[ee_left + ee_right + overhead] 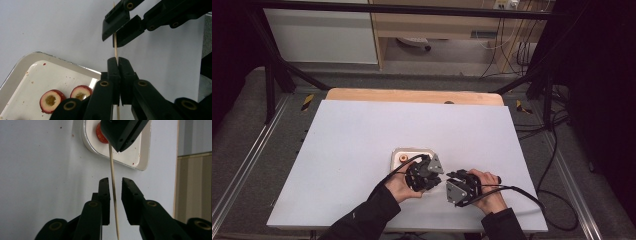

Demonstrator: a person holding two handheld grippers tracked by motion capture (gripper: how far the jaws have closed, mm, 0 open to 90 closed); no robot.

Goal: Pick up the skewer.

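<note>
A thin wooden skewer point(116, 51) runs between both grippers near the table's front edge. My left gripper point(117, 60) is shut on the skewer, which sticks out past its tips. My right gripper point(115, 181) has its jaws on either side of the skewer point(112, 170), with a narrow gap on each side, so the pads are not pressing. In the high view the left gripper point(438, 178) and right gripper point(448, 176) meet tip to tip. Two red fruit halves point(51, 100) point(81, 93) lie cut side up on a white tray point(17, 72).
The tray point(398, 151) sits on the white table top point(362, 130) just beyond my left hand, with small juice specks on it. A wooden strip point(412, 95) borders the table's far edge. Cables trail from both grippers toward the front.
</note>
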